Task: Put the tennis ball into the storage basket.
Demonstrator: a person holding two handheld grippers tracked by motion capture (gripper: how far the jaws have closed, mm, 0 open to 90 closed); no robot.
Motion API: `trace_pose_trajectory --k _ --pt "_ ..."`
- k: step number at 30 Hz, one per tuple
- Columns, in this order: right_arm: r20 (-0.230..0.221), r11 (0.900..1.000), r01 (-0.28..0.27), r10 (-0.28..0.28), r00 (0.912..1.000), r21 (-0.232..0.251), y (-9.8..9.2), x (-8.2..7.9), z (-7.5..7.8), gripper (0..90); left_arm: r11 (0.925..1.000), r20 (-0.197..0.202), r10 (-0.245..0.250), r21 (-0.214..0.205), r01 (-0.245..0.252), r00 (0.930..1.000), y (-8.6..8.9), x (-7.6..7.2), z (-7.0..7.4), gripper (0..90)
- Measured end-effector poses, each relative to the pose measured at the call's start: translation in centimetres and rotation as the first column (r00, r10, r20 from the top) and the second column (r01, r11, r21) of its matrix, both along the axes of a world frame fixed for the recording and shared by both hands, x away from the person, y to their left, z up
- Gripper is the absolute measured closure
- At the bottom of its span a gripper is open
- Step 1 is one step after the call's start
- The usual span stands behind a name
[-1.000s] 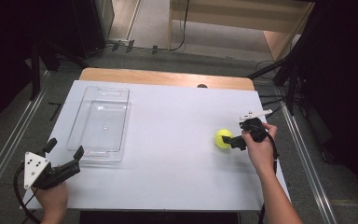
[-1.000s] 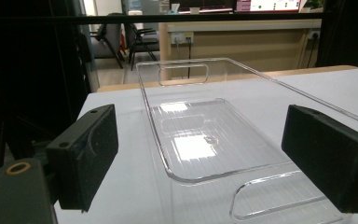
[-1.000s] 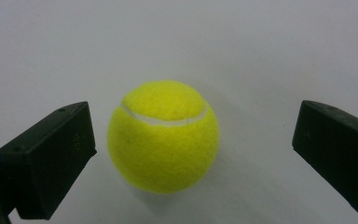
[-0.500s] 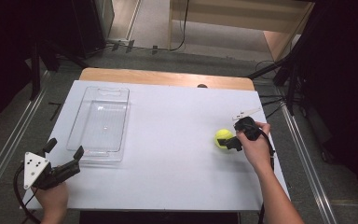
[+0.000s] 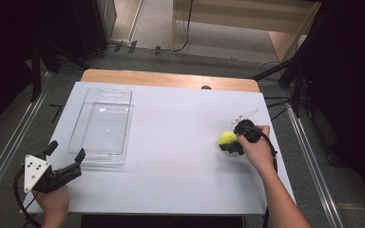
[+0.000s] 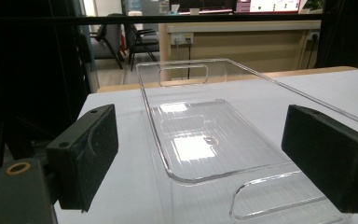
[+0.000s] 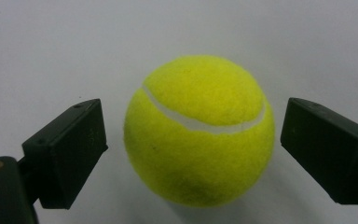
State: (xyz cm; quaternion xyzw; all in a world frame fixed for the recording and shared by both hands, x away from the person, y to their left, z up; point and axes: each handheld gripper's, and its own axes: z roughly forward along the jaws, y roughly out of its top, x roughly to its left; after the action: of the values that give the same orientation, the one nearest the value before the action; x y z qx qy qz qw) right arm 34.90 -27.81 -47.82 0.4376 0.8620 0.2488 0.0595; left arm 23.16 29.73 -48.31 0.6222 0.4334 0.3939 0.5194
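Note:
A yellow tennis ball rests on the white table at the right. My right gripper reaches over it, one black jaw on either side. In the right gripper view the ball sits between the pads, and a narrow gap shows on both sides. My right gripper has just been closing its jaws, and the pads are not pressing on the ball. My left gripper hovers open at the table's near left corner. It points at the near end of a clear plastic tray.
In the left gripper view the clear tray lies empty straight ahead of my left gripper, a handle cut-out at each end. A wooden strip borders the table's far edge. Dark stands and cables surround the table.
My right gripper has shifted left and closer over the ball, so the jaws now straddle it. The left gripper and the tray have stayed where they were.

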Motion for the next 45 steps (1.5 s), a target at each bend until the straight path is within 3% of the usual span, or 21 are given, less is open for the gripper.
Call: trace_pose_trajectory --k 20,21,28,31,45 --pt "-0.064 0.9992 -0.032 0.030 0.9975 -0.024 0.6 0.6 -1.0 6.1 1.0000 0.003 0.000 -0.002 0.000 1.0000 0.0 0.0 0.0 11.3" --pt "-0.056 0.9989 -0.037 0.036 0.9978 -0.029 0.6 0.6 -1.0 13.8 1.0000 0.004 0.000 -0.003 0.000 1.0000 0.0 0.0 0.0 11.3" --pt "-0.061 0.9989 -0.040 0.038 0.9974 -0.026 0.6 0.7 -1.0 14.1 1.0000 0.004 -0.001 -0.003 0.001 1.0000 0.0 0.0 0.0 11.3" --pt "-0.046 0.9992 -0.023 0.022 0.9987 -0.034 0.5 0.7 -1.0 21.7 1.0000 0.005 0.000 -0.003 0.000 1.0000 0.0 0.0 0.0 11.3" --pt "-0.037 0.9995 -0.025 0.024 0.9990 -0.020 0.5 0.7 -0.6 23.6 1.0000 0.002 0.001 0.002 -0.001 1.0000 0.0 0.0 0.0 11.3"
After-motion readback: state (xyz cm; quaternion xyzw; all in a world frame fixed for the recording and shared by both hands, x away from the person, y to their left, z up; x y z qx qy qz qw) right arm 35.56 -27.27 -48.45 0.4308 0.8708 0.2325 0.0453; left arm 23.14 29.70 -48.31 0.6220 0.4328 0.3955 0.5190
